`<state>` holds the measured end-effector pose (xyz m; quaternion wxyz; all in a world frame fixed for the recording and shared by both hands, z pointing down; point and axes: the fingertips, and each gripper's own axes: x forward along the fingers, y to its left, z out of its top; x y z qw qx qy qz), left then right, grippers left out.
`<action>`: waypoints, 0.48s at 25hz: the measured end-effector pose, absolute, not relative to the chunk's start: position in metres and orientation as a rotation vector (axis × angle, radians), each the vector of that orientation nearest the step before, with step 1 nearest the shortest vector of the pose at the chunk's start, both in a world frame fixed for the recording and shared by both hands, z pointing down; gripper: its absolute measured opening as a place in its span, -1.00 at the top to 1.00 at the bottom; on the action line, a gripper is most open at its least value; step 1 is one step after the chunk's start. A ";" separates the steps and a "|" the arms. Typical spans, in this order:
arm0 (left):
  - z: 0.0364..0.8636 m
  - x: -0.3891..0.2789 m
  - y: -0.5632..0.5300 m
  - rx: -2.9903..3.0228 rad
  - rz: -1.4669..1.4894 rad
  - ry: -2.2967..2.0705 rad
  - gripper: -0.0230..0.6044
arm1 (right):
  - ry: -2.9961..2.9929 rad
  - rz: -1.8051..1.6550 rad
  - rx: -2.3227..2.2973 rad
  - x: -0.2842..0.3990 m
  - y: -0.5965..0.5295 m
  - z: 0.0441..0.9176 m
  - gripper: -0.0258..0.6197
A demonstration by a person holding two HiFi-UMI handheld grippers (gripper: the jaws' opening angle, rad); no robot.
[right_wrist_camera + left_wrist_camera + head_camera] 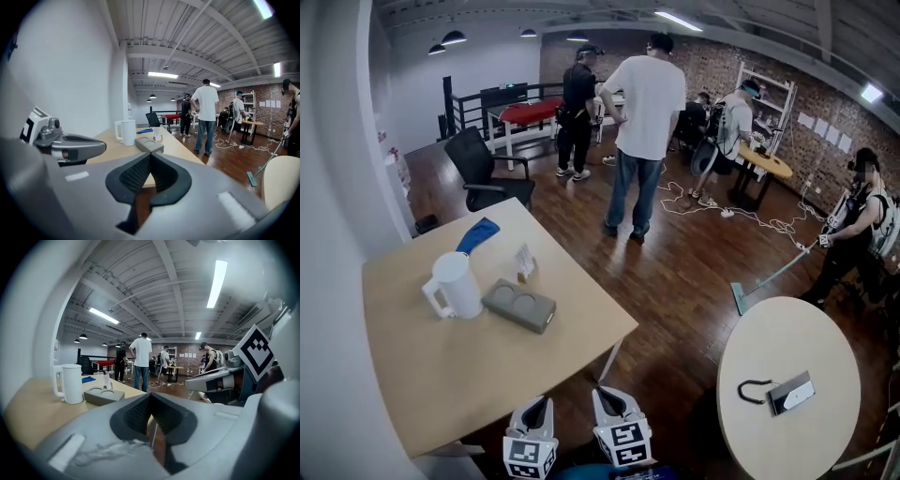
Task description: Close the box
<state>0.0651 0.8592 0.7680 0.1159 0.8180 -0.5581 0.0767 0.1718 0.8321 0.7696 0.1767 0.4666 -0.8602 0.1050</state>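
Observation:
A flat grey box [518, 305] with two round recesses in its top lies on the wooden table [441, 366], beside a white jug [455, 284]. It also shows far ahead as the grey box [103, 395] in the left gripper view and the grey box [149, 144] in the right gripper view. My left gripper [536, 407] and right gripper [609, 399] hover side by side at the table's near edge, well short of the box. Both have their jaws shut with nothing between them: left gripper [150, 396], right gripper [150, 156].
A blue cloth [478, 234] and a small card stand [524, 262] lie behind the box. A round table [787, 394] at the right carries a black cable and a small device. A black chair [483, 169] and several standing people are farther back on the wood floor.

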 end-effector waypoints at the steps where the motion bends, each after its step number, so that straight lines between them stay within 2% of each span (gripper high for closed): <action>1: 0.767 0.066 0.865 2.399 0.216 -1.628 0.97 | -2.436 0.297 1.318 0.171 0.840 0.769 0.94; 8: 0.765 0.076 0.885 2.409 0.231 -1.620 0.97 | -2.443 0.284 1.357 0.185 0.860 0.766 0.94; 12: 0.765 0.104 0.892 2.436 0.271 -1.590 0.97 | -2.438 0.297 1.365 0.208 0.868 0.766 0.94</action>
